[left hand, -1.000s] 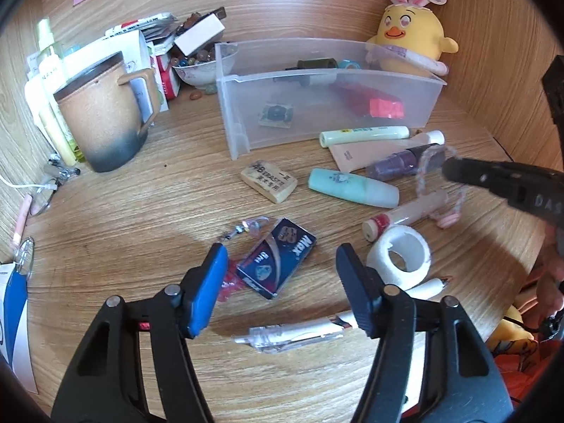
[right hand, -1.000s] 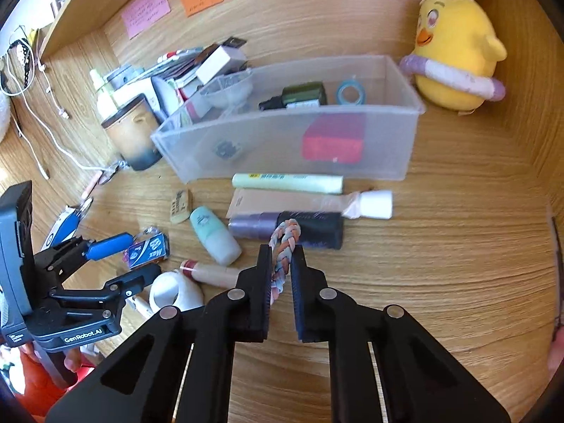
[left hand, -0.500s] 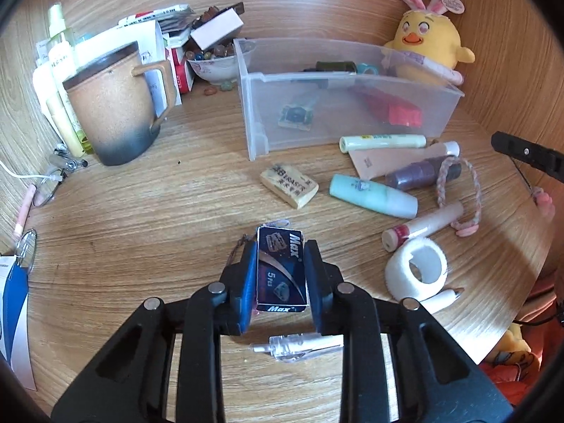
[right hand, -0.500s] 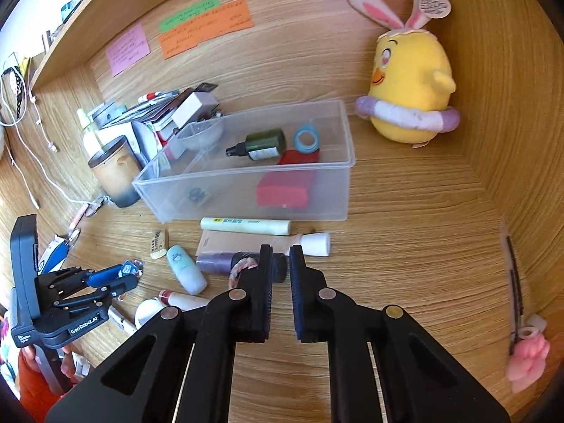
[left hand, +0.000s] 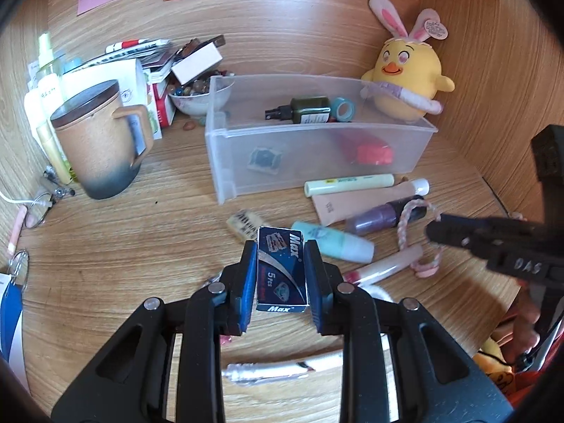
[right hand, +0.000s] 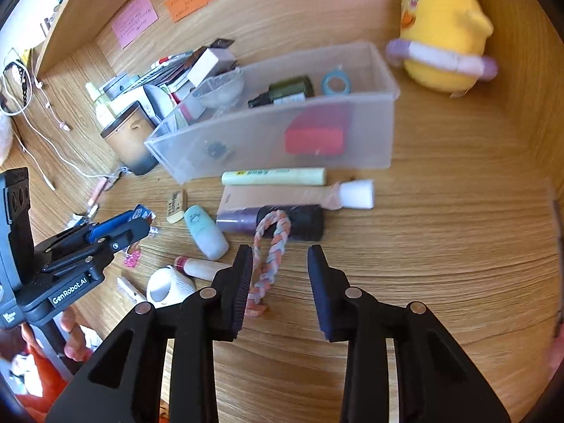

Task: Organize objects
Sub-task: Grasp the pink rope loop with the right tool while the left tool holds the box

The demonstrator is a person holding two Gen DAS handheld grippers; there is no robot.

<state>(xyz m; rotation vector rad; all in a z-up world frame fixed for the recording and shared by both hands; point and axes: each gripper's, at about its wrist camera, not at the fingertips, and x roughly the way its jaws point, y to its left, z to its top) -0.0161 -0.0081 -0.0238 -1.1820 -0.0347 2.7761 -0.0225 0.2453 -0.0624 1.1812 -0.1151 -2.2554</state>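
The left gripper [left hand: 281, 273] has its 2 blue-padded fingers [left hand: 248, 278] clamped on the sides of a small dark blue Max box [left hand: 281, 269], which stands upright between them above the wooden desk [left hand: 141, 232]. Just ahead of it lie an eraser [left hand: 244, 224] and a mint tube [left hand: 333, 245], and farther ahead sits the clear plastic bin [left hand: 317, 162] with a dark spray bottle [left hand: 303, 111] inside. The right gripper [right hand: 280, 282] is spread wide and grips nothing. A braided pink loop [right hand: 271, 246] lies on the desk between its fingers, close against the left one, its far end resting on a purple bottle [right hand: 271, 220] just ahead.
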